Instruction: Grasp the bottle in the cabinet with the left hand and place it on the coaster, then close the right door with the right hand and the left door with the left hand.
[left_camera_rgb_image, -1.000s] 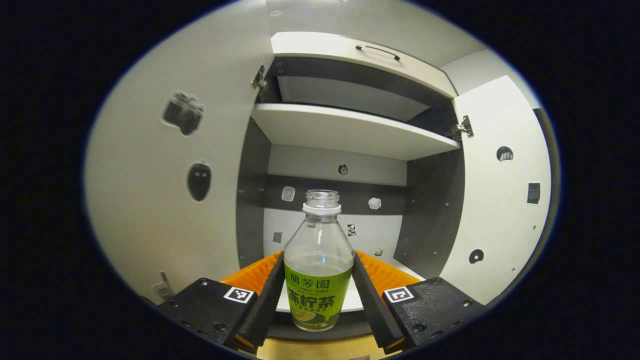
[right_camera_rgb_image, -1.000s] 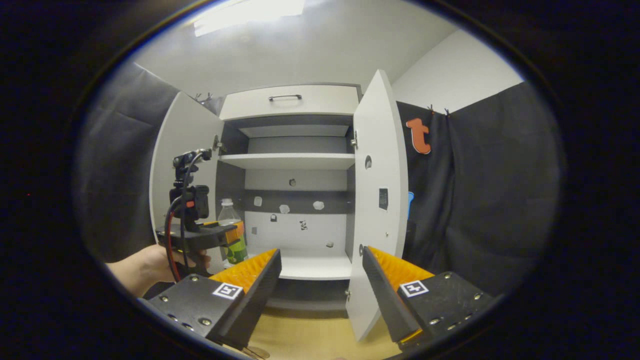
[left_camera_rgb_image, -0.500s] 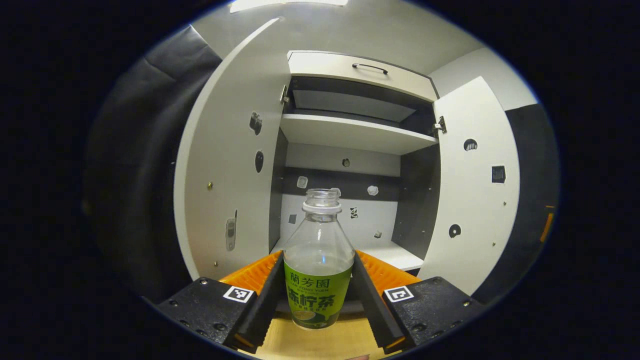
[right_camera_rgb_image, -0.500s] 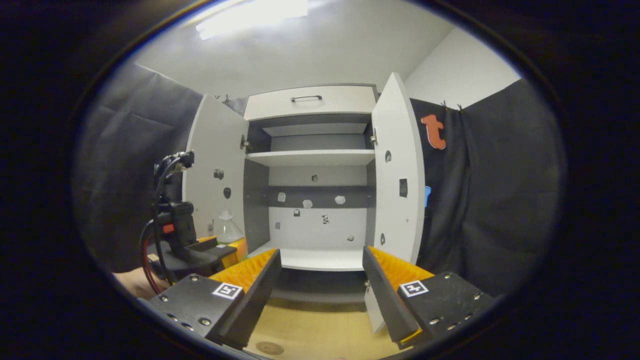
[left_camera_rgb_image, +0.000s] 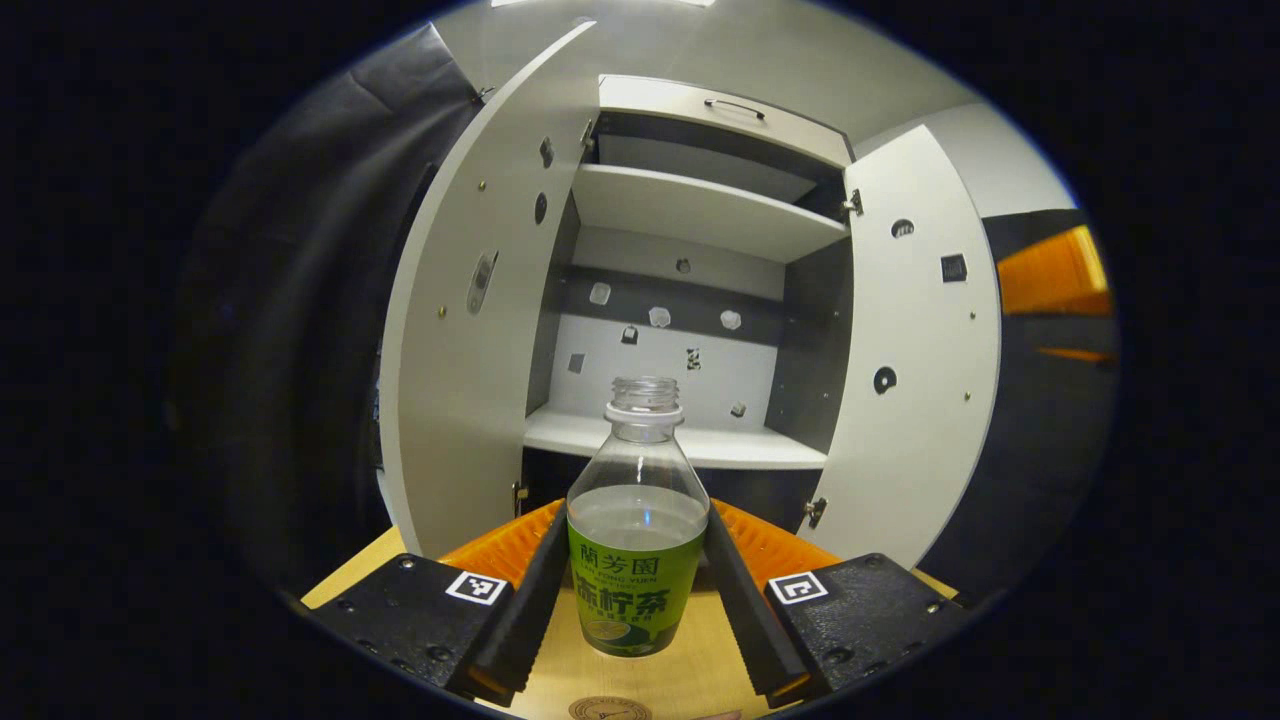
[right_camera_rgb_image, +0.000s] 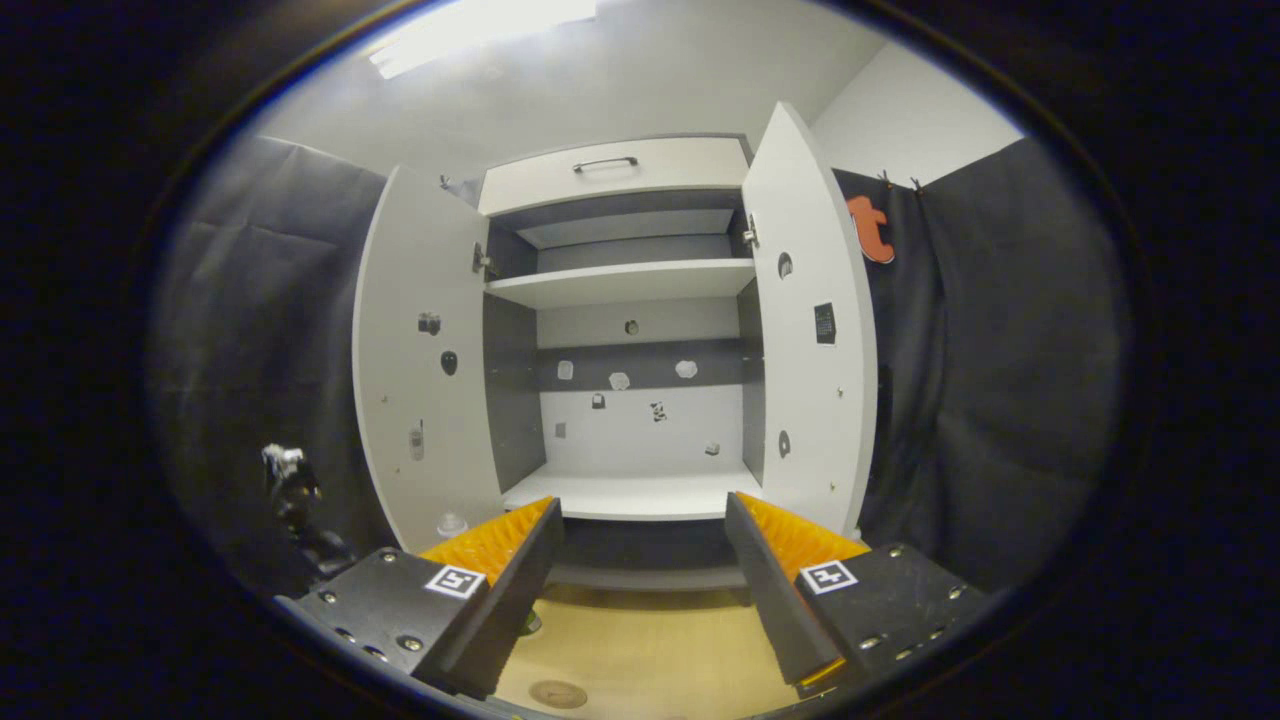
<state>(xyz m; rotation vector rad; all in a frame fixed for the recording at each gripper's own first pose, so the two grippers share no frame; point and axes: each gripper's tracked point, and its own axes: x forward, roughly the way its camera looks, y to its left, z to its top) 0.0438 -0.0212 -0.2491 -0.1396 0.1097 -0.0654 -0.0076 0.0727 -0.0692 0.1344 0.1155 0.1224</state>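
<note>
A clear uncapped bottle (left_camera_rgb_image: 637, 560) with a green label and some liquid stands upright between the fingers of my left gripper (left_camera_rgb_image: 637, 515), which is shut on it. It hangs over the wooden table, just behind a round brown coaster (left_camera_rgb_image: 608, 709) at the view's bottom edge. The white cabinet (left_camera_rgb_image: 690, 210) is farther off with its left door (left_camera_rgb_image: 470, 330) and right door (left_camera_rgb_image: 915, 360) open. My right gripper (right_camera_rgb_image: 643, 503) is open and empty, facing the cabinet (right_camera_rgb_image: 625, 285). In the right gripper view the coaster (right_camera_rgb_image: 558, 693) lies low on the table and the bottle's top (right_camera_rgb_image: 452, 524) peeks out beside the left finger.
The cabinet's lower shelf (right_camera_rgb_image: 625, 493) is bare, and a drawer with a handle (right_camera_rgb_image: 605, 163) sits above. Black cloth walls flank both doors. The left door (right_camera_rgb_image: 420, 360) and right door (right_camera_rgb_image: 810, 320) swing out over the wooden tabletop (right_camera_rgb_image: 650, 650).
My left gripper has drawn the bottle back out of the cabinet and lowered it over the table; the coaster has come into view. The right gripper has tilted slightly and stayed open.
</note>
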